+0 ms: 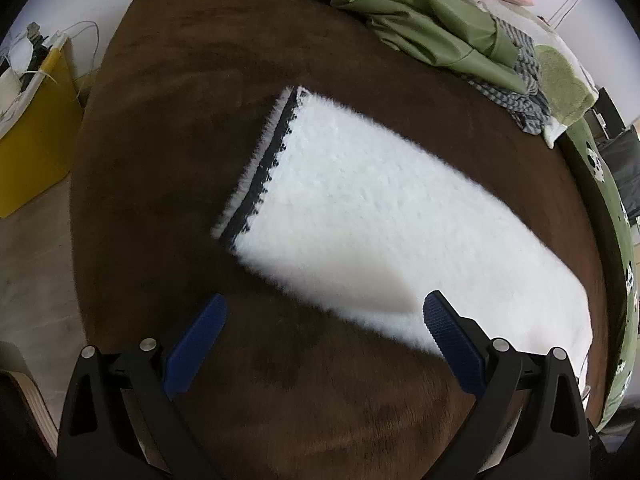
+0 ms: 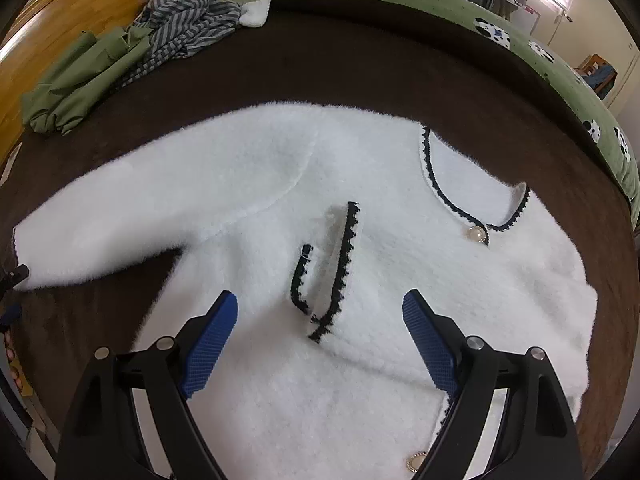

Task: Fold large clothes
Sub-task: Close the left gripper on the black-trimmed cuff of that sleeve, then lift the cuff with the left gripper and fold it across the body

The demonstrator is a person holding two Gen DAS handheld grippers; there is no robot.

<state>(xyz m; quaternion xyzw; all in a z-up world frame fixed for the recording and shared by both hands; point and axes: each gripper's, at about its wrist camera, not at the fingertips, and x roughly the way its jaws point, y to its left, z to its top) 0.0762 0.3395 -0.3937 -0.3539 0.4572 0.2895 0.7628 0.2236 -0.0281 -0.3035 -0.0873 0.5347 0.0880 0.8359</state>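
Observation:
A fluffy white cardigan (image 2: 360, 240) with black scalloped trim and pearl buttons lies flat on a brown blanket (image 2: 360, 76). In the right wrist view its left sleeve (image 2: 120, 216) stretches out to the left, and the other sleeve's cuff (image 2: 336, 264) lies folded across the chest. My right gripper (image 2: 320, 312) is open and empty, just above that folded cuff. In the left wrist view the outstretched sleeve (image 1: 380, 224) runs diagonally, its black-trimmed cuff (image 1: 260, 168) at upper left. My left gripper (image 1: 324, 316) is open and empty, over the sleeve's near edge.
A crumpled green garment (image 1: 420, 12) and a grey striped one (image 1: 516, 84) lie at the blanket's far edge. A green spotted bedcover (image 2: 540, 52) borders the blanket. A yellow box (image 1: 32, 132) stands on the floor to the left.

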